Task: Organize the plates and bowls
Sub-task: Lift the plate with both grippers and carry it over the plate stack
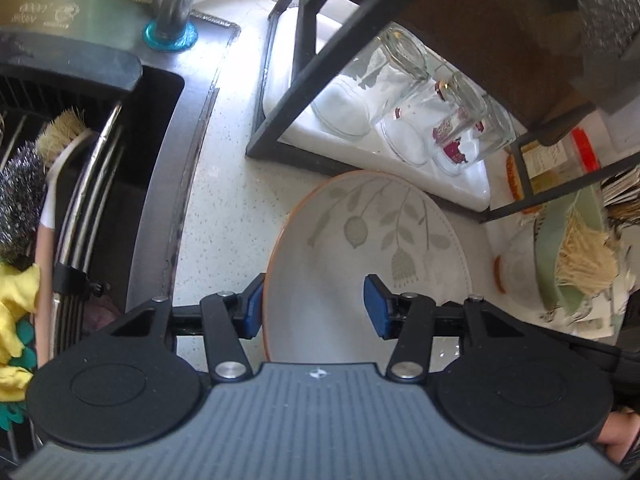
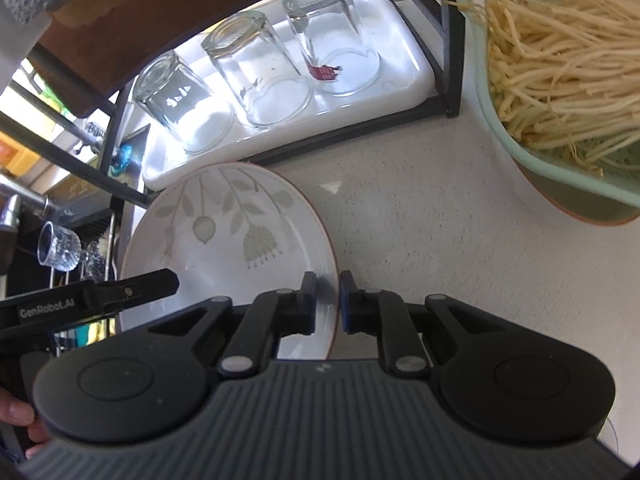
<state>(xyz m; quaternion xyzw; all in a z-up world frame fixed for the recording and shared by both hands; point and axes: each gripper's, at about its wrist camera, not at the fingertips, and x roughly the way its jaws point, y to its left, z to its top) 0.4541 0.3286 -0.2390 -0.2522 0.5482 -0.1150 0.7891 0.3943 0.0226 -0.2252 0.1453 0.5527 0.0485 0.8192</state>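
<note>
A white plate point(image 1: 360, 240) with a grey leaf pattern and an orange rim lies on the pale counter point(image 1: 224, 220), just in front of the glass rack. My left gripper point(image 1: 314, 308) is open and straddles the plate's left rim. One blue pad is outside the edge and the other hangs over the plate's inside, clear of it. In the right wrist view, my right gripper point(image 2: 328, 304) is shut on the right rim of the plate point(image 2: 224, 240), which passes between its pads. A finger of the left gripper point(image 2: 152, 282) reaches over the plate's left side.
A black-framed rack point(image 2: 448, 92) holds a white tray point(image 2: 404, 40) with three upturned glasses point(image 2: 256, 72). A green colander of pale sprouts point(image 2: 560, 80) sits on an orange-rimmed bowl at the right. The sink point(image 1: 132, 152), with brush, scourer and yellow gloves, is at the left. A small glass point(image 2: 60, 246) stands there.
</note>
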